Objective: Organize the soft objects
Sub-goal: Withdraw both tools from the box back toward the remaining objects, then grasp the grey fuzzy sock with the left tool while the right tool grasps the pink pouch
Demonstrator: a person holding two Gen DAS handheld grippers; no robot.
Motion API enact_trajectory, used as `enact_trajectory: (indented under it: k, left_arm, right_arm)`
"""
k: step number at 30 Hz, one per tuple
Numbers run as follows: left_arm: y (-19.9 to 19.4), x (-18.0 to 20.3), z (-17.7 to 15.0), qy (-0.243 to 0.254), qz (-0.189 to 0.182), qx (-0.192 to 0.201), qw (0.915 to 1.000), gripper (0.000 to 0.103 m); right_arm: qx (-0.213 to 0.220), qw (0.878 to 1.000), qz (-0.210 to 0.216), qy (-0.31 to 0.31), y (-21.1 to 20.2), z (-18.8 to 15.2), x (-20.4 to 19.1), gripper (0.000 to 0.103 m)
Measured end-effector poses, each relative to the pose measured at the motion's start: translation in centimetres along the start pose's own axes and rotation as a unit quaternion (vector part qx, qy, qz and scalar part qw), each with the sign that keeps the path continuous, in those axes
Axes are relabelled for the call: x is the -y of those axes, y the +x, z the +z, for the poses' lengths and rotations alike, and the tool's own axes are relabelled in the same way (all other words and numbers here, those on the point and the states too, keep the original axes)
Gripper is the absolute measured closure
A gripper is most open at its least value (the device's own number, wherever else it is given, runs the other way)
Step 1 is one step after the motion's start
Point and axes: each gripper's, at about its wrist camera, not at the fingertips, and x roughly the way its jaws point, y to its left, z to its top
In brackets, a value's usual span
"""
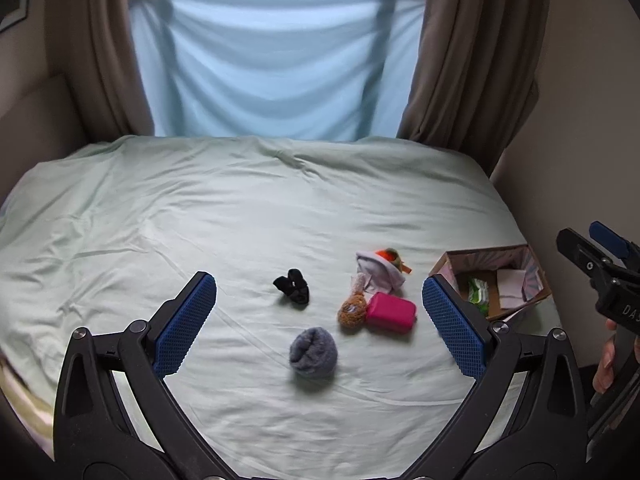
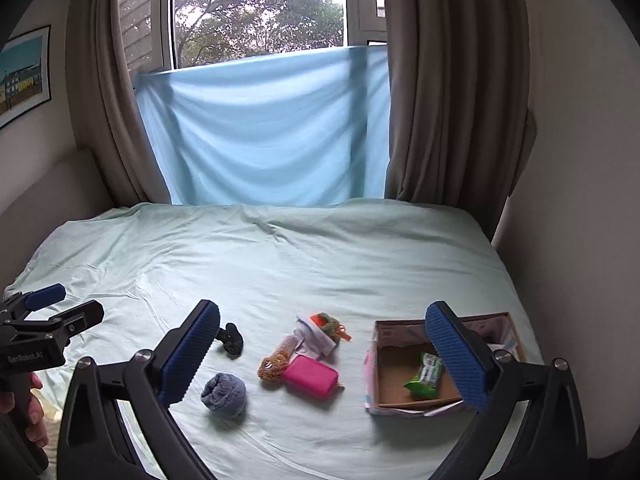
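Observation:
On the pale green bed sheet (image 1: 240, 220) lie a grey rolled sock (image 1: 313, 353) (image 2: 224, 395), a black sock bundle (image 1: 293, 287) (image 2: 233, 341), a pink pouch (image 1: 391, 312) (image 2: 311, 376), a brown scrubber-like pouf (image 1: 352, 313) (image 2: 272, 367) and a white cloth with an orange-green knitted item (image 1: 380, 266) (image 2: 320, 332). An open cardboard box (image 1: 496, 280) (image 2: 404, 380) at the right holds a green packet (image 2: 426, 374). My left gripper (image 1: 320, 320) is open and empty above the objects. My right gripper (image 2: 322, 354) is open and empty, also hovering.
A blue cloth (image 1: 272, 60) hangs over the window between brown curtains (image 1: 472, 60). A wall (image 1: 580, 120) runs close along the bed's right side beside the box. A padded headboard (image 2: 40, 200) is at the left.

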Motion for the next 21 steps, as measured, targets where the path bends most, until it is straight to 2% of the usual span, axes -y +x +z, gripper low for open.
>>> enact_trajectory:
  k: [7, 12, 17, 21]
  left_arm:
    - [5.7, -1.6, -3.0, 0.029, -0.017, -0.024, 0.9991, 0.0]
    - [11.9, -2.4, -6.9, 0.029, -0.033, -0.052, 0.9977, 0.0]
    - [18.0, -2.2, -11.2, 0.037, -0.045, -0.084, 0.9947, 0.0]
    - [22.3, -2.0, -14.3, 0.04, -0.041, -0.108, 0.9925, 0.0]
  right_arm:
    - [-0.011, 1.0, 0.007, -0.019, 5.6, -3.4, -2.3, 0.0]
    - [-0.032, 0.999, 0.007, -0.041, 11.5, -7.9, -2.9, 0.0]
    - [-0.06, 0.996, 0.025, -0.063, 17.4, -12.2, -2.4, 0.0]
    - [-0.081, 0.993, 0.038, -0.08, 22.2, -15.3, -1.9, 0.0]
